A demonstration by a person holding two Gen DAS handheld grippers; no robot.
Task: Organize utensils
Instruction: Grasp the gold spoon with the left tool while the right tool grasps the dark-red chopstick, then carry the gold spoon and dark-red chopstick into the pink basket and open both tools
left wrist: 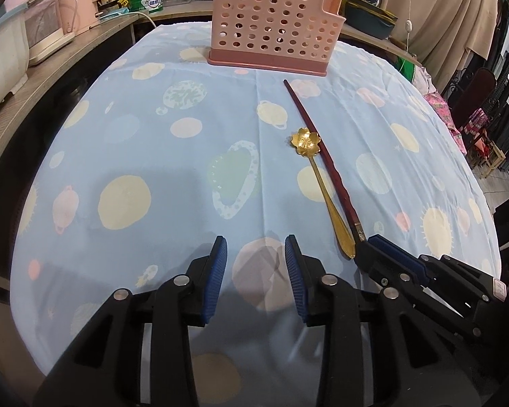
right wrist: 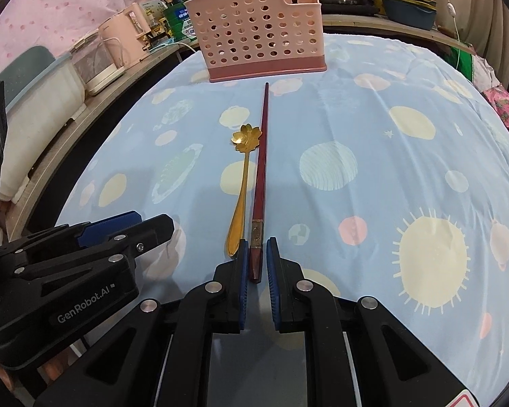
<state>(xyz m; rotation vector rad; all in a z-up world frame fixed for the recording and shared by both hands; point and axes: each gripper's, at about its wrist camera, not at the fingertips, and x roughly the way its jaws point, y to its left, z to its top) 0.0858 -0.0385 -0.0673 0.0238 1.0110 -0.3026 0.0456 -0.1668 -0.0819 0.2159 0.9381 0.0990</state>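
1. You have one gold spoon (right wrist: 242, 183) with a flower-shaped bowl, one dark red chopstick (right wrist: 260, 176), and one pink perforated utensil holder (right wrist: 254, 39) on the blue patterned tablecloth (right wrist: 373, 203).

2. Your two grippers are both low over the near edge of the cloth, side by side.

3. Your right gripper (right wrist: 257, 264) has its blue pads drawn nearly together around the thick near end of the chopstick; they pinch it just below its metal band.

4. From that grip the chopstick runs straight away from you across the cloth, its thin tip ending just short of the holder's darker pink base.

5. The spoon lies just beside the chopstick on its left, nearly parallel, flower bowl pointing toward the holder. Its handle tip sits right beside the left pad of your right gripper; whether they touch cannot be told.

6. Your left gripper (left wrist: 256, 264) has its jaws parted, with nothing between them but bare cloth and a pinkish printed circle.

7. Seen from the left wrist, the spoon and chopstick lie to the right of that gripper, apart from its fingers, with the spoon the nearer of the two.

8. The holder stands upright at the far side of the cloth, well apart from both grippers.
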